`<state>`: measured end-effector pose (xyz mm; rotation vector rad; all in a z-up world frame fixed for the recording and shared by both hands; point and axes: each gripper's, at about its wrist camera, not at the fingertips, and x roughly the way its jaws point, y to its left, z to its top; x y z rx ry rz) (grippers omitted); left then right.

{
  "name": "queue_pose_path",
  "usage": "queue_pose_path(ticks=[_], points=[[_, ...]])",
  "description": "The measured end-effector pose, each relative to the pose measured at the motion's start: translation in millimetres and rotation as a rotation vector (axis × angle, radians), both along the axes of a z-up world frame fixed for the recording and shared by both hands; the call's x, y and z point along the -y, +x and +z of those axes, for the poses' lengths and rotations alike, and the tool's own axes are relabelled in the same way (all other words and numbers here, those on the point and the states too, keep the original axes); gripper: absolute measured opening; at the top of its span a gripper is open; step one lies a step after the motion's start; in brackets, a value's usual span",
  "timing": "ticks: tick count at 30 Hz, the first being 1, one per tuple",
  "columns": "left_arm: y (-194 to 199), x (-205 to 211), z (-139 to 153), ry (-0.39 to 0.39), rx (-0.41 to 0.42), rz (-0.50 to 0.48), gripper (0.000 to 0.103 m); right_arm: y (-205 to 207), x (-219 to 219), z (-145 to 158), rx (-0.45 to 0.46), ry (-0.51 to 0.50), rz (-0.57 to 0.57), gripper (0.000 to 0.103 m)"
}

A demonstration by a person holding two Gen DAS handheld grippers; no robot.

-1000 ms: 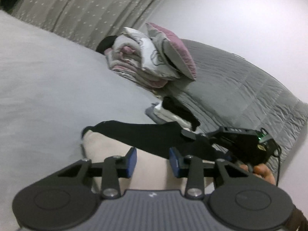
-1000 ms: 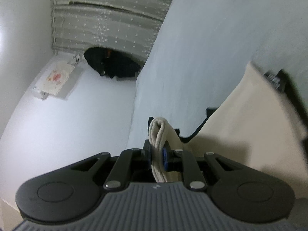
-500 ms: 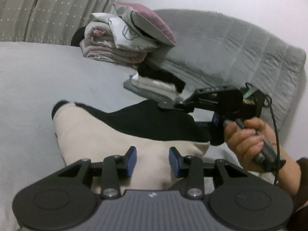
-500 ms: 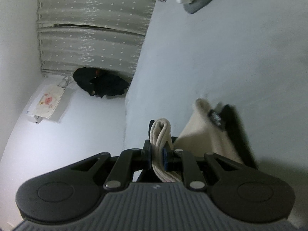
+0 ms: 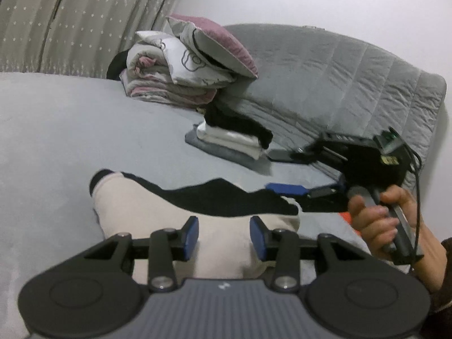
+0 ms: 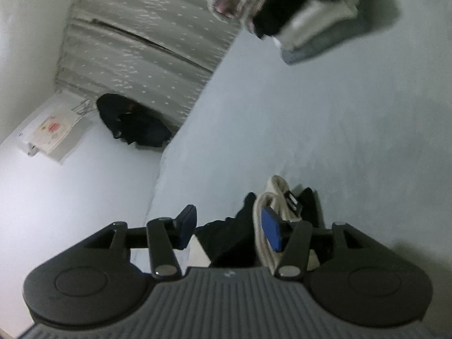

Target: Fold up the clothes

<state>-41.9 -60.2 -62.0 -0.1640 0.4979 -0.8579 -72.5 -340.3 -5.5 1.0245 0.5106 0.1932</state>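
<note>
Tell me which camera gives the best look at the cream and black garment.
The left wrist view: there the cream and black garment lies spread across the grey bed, its outline mostly visible beyond the left claw. The right wrist view shows only a bunched, blurred end at the right claw, whose jaws have just been opening.

- Left wrist view: sits low and close over the cream-and-black folded garment (image 5: pixel 158 206), facing the grey quilted headboard (image 5: pixel 353 84).
- Right wrist view: rolled, facing the dotted grey curtain (image 6: pixel 147 42).
- Shared: garment, stacked folded clothes (image 5: pixel 234 138).
</note>
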Motion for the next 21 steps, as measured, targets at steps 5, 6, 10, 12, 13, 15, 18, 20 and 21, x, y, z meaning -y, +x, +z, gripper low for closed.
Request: queue_pose_path(ticks=[5,6,10,12,13,15,18,20,21], points=[[-1,2,-5,0.023,-0.011,-0.008,0.04,-4,-11,-4,-0.001,-0.039,0.052,0.05],[-1,4,-7,0.031,-0.014,-0.01,0.04,-4,-14,-5,-0.005,-0.045,0.067,0.05],[-2,10,-13,0.054,-0.018,-0.017,0.04,5,-27,-15,-0.037,-0.083,0.117,0.043],[-1,11,-14,0.059,-0.018,-0.014,0.04,13,-35,-20,-0.052,-0.118,0.142,0.028],[-2,11,-12,0.053,-0.017,-0.011,0.04,16,-39,-22,-0.056,-0.139,0.14,0.024],[-2,9,-9,0.034,-0.013,-0.008,0.04,18,-38,-18,-0.041,-0.138,0.124,0.019],[-3,10,-7,0.025,-0.01,-0.027,0.04,15,-30,-9,0.001,-0.115,0.104,0.015],[-1,16,-12,0.071,-0.025,-0.053,0.04,11,-27,-6,-0.002,-0.145,0.102,0.015],[-1,19,-15,0.099,-0.032,-0.065,0.04,14,-27,-10,-0.034,-0.171,0.111,0.015]])
